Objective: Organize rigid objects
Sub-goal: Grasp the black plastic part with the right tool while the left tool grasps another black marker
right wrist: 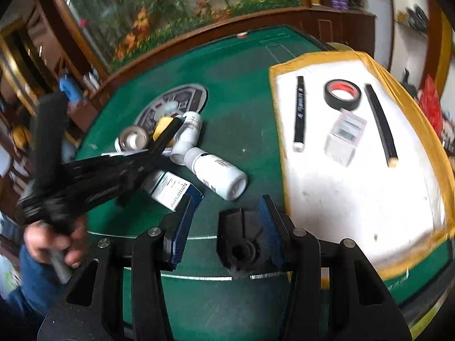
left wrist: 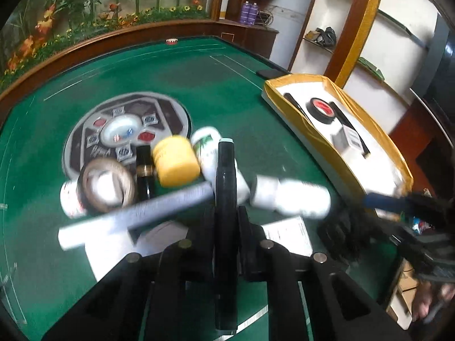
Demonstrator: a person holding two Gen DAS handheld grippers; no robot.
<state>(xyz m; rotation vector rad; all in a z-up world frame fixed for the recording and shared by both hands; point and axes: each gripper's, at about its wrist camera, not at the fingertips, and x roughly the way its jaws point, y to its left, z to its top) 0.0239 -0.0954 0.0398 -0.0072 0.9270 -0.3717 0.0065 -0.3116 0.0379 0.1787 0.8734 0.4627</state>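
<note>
Left gripper (left wrist: 226, 153) was clamped on black marker (left wrist: 225, 199), right gripper (right wrist: 227, 213) half-open, empty; best lifted straight up clear of yellow-capped bottle (left wrist: 176, 160) before the gold-rimmed tray (left wrist: 327, 153).

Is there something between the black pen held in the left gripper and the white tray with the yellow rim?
Yes. A white bottle lies on the green felt between the pen and the tray, and the right gripper hovers at the tray's near corner.
</note>
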